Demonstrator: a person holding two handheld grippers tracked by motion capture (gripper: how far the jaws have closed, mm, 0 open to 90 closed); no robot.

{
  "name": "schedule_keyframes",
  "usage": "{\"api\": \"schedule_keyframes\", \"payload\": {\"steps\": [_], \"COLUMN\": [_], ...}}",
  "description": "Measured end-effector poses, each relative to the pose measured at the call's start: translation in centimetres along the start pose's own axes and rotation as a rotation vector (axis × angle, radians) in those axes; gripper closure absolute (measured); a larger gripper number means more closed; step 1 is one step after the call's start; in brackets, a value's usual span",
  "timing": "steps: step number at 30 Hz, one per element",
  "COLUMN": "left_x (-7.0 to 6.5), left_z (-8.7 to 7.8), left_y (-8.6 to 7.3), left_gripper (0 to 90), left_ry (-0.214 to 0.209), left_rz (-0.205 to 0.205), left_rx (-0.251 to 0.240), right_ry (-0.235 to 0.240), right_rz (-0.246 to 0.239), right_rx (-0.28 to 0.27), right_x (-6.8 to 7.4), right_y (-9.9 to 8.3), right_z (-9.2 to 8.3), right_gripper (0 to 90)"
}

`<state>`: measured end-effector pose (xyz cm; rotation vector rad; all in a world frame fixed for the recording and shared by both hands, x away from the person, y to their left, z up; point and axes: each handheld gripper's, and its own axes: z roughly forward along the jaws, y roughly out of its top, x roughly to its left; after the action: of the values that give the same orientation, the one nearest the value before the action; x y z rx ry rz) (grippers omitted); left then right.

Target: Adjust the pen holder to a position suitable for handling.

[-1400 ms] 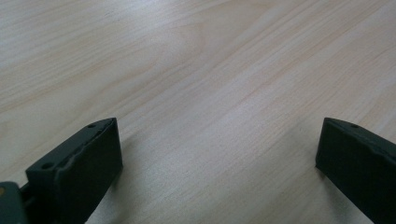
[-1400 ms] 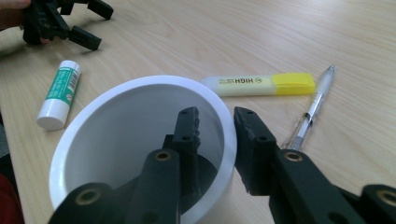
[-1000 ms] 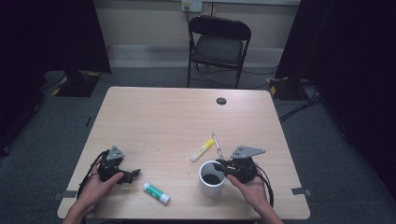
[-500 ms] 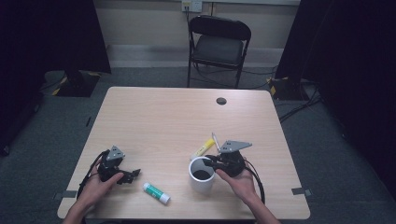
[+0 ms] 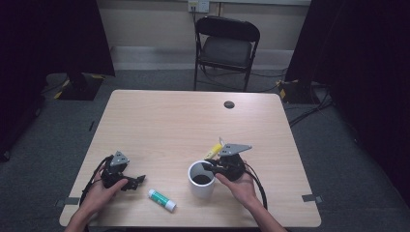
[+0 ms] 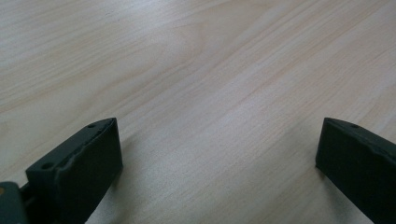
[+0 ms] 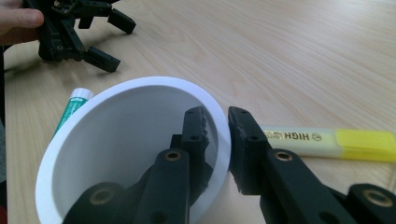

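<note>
A white cup stands near the table's front edge, between my two hands. My right gripper is shut on the white cup's rim, one jaw inside the wall and one outside. A yellow highlighter lies just behind the cup, and in the right gripper view the highlighter sits to the right of the jaws. A green and white glue stick lies left of the cup. My left gripper rests on the table at the front left, open, with bare wood between its jaws.
The light wooden table has a round cable hole near its far edge. A black folding chair stands behind the table. In the right gripper view the left gripper lies beyond the glue stick.
My right gripper has slid the white cup leftward along the table, away from the highlighter and closer to the glue stick. The left gripper has stayed put.
</note>
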<state>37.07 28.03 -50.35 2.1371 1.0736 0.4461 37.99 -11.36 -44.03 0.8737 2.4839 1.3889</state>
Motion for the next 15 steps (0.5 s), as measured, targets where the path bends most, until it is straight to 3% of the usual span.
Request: {"api": "schedule_keyframes", "payload": {"steps": [15], "left_x": [0.0], "left_z": [0.0], "left_y": [0.0], "left_gripper": [0.0], "left_ry": [0.000], "left_rz": [0.001], "left_rx": [-0.001], "right_ry": [0.030], "right_rz": [-0.008], "right_rx": [0.002], "right_x": [0.7], "right_y": [1.1], "right_z": [1.9], "right_gripper": [74.5]}}
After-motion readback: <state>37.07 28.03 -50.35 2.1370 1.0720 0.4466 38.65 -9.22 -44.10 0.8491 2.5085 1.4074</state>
